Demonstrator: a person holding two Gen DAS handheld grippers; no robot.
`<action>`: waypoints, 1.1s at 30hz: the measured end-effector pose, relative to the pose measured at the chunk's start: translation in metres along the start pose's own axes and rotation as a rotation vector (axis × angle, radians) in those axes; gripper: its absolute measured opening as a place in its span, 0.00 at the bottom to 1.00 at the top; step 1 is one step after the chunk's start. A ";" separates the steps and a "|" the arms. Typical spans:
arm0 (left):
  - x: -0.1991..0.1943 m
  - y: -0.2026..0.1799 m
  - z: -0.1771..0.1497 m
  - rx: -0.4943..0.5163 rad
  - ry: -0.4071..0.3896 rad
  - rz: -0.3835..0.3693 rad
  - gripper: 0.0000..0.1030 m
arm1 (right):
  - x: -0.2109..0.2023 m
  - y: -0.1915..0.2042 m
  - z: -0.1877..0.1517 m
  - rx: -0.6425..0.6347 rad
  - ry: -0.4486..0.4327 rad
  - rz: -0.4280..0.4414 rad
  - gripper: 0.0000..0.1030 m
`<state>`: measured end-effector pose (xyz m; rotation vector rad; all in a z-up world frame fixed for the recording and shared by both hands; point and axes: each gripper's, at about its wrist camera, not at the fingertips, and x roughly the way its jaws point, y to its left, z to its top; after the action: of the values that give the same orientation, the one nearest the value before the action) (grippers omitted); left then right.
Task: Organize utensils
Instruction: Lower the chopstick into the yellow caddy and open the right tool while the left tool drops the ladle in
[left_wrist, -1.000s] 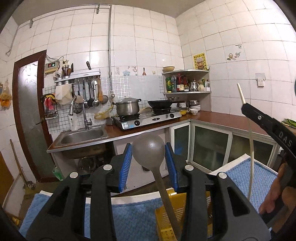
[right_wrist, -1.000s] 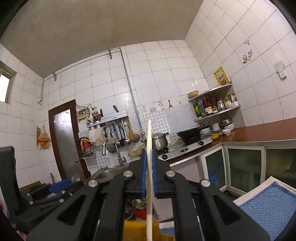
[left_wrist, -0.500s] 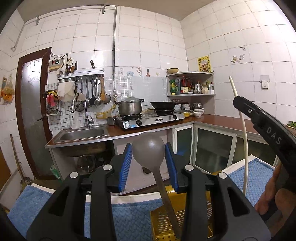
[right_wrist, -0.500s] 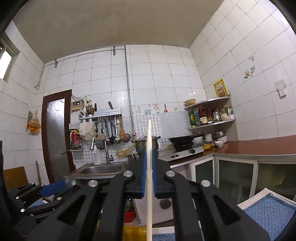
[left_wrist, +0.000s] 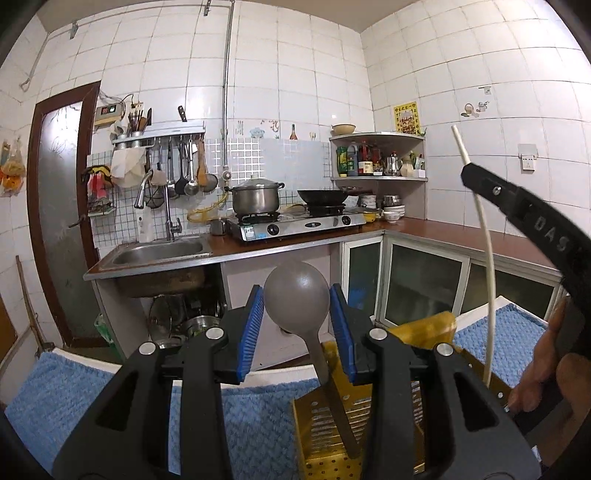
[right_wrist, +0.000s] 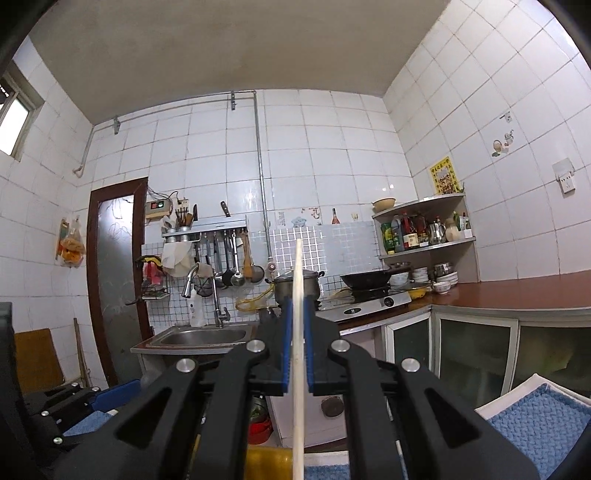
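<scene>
The left gripper (left_wrist: 296, 325) clamps the bowl of a grey spoon (left_wrist: 296, 301), whose handle reaches down into a yellow basket (left_wrist: 325, 443), probably touching its inside. The right gripper (right_wrist: 296, 347) is clenched on a white chopstick (right_wrist: 297, 295), held upright above the blue mat (left_wrist: 255, 417).

A home kitchen: tiled walls, a steel sink (left_wrist: 159, 253), a gas stove (left_wrist: 295, 225) with pot (left_wrist: 255, 197), hanging ladles (left_wrist: 184, 170).
</scene>
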<state>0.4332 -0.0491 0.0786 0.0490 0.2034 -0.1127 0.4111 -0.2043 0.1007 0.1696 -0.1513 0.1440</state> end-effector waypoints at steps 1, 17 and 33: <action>0.000 0.001 -0.002 -0.004 0.007 -0.003 0.34 | 0.000 0.001 -0.001 -0.001 0.008 0.006 0.06; -0.013 0.001 -0.020 0.019 0.039 0.001 0.35 | -0.018 -0.011 -0.040 -0.006 0.103 0.036 0.06; -0.028 0.018 -0.024 -0.029 0.116 -0.030 0.36 | -0.034 -0.017 -0.056 0.004 0.208 0.060 0.06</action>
<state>0.4028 -0.0264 0.0614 0.0234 0.3215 -0.1368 0.3880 -0.2153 0.0384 0.1527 0.0516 0.2204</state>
